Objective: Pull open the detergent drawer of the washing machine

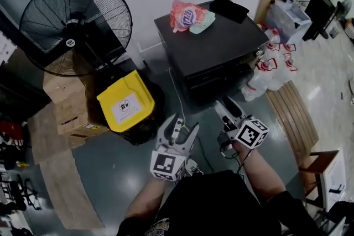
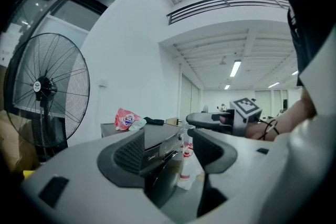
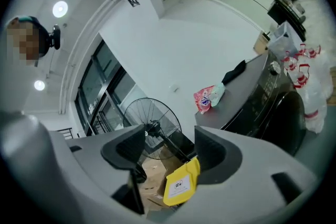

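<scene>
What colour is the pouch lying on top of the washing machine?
The pouch is pink-red with a blue-and-white logo; it shows best in the head view.

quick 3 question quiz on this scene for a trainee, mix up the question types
1. True or false: the left hand-held gripper is clamped on the washing machine.
2. Besides the black cloth, what lies on top of the washing machine? A) pink pouch B) yellow box C) cardboard box
3. Name the appliance standing left of the washing machine in the head view.

Key: 1 false, its jaws stand open and empty. 2 A. 3 the pedestal fan.
</scene>
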Action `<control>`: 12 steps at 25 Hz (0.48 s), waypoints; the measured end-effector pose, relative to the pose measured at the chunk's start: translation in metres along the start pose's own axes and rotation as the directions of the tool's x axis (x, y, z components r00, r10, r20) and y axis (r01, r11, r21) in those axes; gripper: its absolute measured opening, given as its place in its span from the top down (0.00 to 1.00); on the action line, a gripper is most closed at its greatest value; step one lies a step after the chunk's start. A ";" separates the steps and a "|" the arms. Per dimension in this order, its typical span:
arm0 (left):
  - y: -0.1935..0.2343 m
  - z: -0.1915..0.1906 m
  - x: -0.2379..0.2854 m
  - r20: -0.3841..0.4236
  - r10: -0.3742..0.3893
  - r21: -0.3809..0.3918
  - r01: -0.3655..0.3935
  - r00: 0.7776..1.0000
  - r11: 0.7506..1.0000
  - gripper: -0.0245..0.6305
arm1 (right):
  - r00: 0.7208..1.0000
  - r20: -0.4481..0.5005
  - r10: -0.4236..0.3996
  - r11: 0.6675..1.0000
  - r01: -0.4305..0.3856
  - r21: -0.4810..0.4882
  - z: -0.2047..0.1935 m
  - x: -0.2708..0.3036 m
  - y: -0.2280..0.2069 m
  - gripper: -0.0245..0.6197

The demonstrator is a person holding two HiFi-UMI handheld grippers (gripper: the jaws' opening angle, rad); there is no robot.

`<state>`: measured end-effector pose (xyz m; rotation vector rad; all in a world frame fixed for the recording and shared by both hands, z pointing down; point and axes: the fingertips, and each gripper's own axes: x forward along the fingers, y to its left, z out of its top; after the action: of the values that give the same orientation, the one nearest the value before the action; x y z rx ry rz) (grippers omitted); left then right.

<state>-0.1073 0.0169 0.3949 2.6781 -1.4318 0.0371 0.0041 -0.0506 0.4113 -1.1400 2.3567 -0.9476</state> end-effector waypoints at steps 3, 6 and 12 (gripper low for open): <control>0.012 0.003 0.001 -0.012 -0.016 0.000 0.016 1.000 1.000 0.56 | 0.999 0.013 -0.040 0.997 0.039 0.068 -0.007 0.015 -0.013 0.49; 0.023 0.001 0.006 -0.010 -0.033 0.003 0.033 0.999 0.999 0.56 | 0.999 0.027 -0.042 0.991 0.038 0.128 -0.013 0.030 -0.023 0.49; 0.033 -0.006 0.021 -0.018 -0.046 -0.013 0.046 0.999 0.999 0.56 | 0.999 0.032 -0.038 0.969 0.029 0.244 -0.018 0.054 -0.056 0.42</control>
<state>-0.1228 -0.0182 0.4053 2.6921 -1.3607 0.0483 -0.0080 -0.1108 0.4622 -1.0920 2.1274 -1.1804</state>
